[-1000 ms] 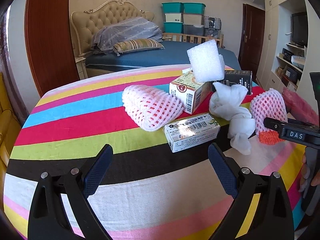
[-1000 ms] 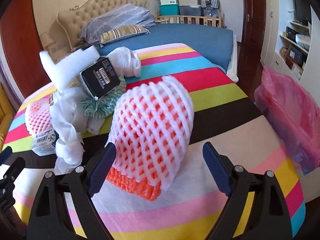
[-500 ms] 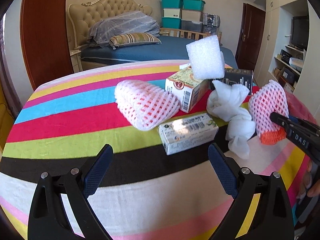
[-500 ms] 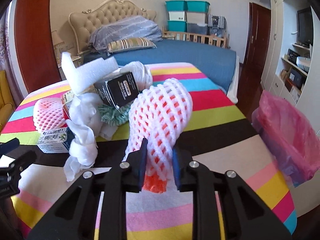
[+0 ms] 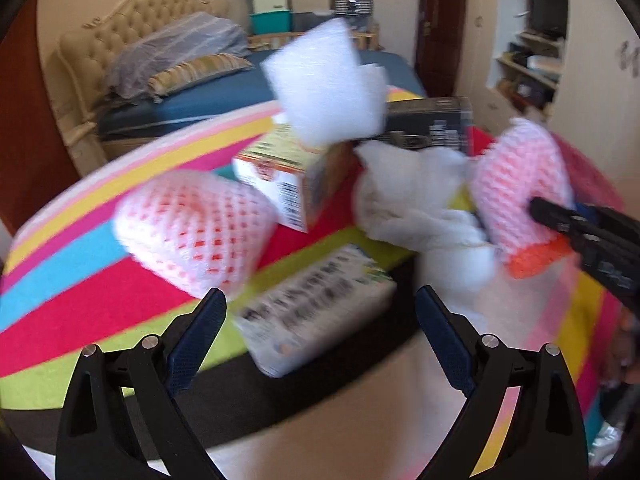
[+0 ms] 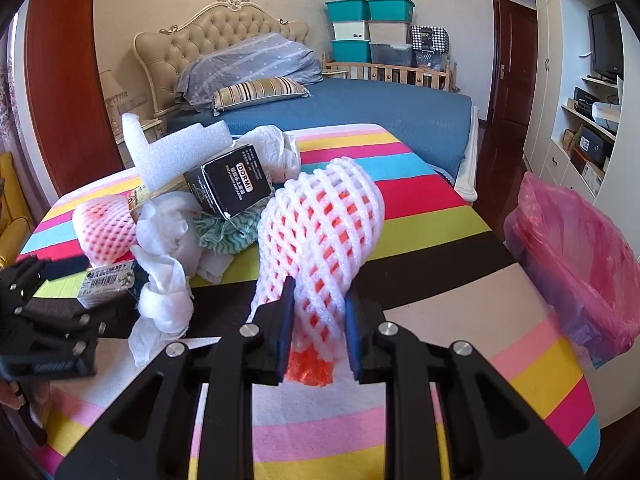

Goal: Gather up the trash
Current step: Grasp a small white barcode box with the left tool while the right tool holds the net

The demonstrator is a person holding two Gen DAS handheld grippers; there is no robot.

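The work surface is a table under a striped cloth [image 6: 440,216] in a bedroom; all positions below are given relative to the foam fruit net [image 6: 320,240] I am handling.

My right gripper [image 6: 318,320] is clamped on the lower end of this net, blue pads pressing both sides so that the mesh is pinched narrow between them; I judge the grip sits low so that the bulk of the net hangs clear for the transfer; its orange inner layer shows below the pads. My left gripper [image 5: 320,336] is spread wide and holds nothing; it is left of the net, over the small printed carton [image 5: 316,312], which I judge to be its next item. That view is blurred, so finer detail cannot be read.

Immediately left of the net lies crumpled white wrap [image 6: 164,256]; beyond that a second, pink foam net [image 6: 106,226]. Behind the net, a black box [image 6: 228,184] rests tilted on a green cloth [image 6: 224,232], with a white foam block [image 6: 160,152] leaning over it, loosely heaped.

Right of the net, off the table edge, stands the pink bag [image 6: 576,256], mouth open toward me; I see nothing inside, though its bottom is hidden. Farther back are the bed [image 6: 360,104] and stacked storage bins [image 6: 368,30], contents not discernible.
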